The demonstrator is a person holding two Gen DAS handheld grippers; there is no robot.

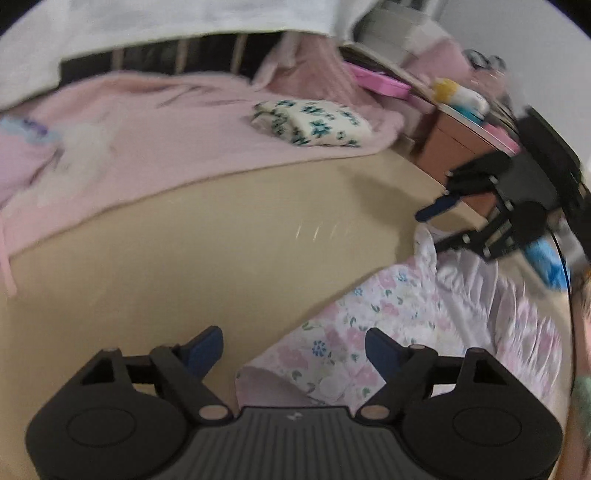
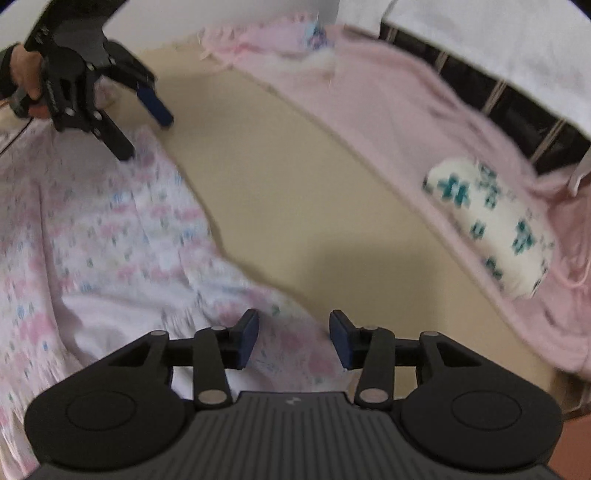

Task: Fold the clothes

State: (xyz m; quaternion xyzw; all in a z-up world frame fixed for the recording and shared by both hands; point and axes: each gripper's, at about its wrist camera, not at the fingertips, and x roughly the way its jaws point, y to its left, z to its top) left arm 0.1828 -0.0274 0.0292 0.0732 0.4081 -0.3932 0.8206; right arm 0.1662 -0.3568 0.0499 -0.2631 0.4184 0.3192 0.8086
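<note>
A white garment with pink and blue flowers [image 1: 373,332] lies spread on the beige surface [image 1: 221,240]. My left gripper [image 1: 293,350] hovers open over the garment's near edge, with nothing pinched between its blue pads. In the right wrist view the same garment [image 2: 110,240] fills the left side. My right gripper [image 2: 294,338] stands open above one of its edges, and cloth shows below the gap. Each gripper shows in the other's view: the right gripper [image 1: 432,229] at the garment's far end, the left gripper [image 2: 144,136] held by a hand at the upper left. Both views are blurred.
A folded white piece with green flowers [image 1: 314,123] [image 2: 491,229] rests on a pink blanket [image 1: 147,140] [image 2: 406,122] along the far side. Beyond it are a dark slatted frame [image 1: 207,55] and white fabric [image 1: 147,22]. A brown cabinet [image 1: 450,144] with clutter stands at the right.
</note>
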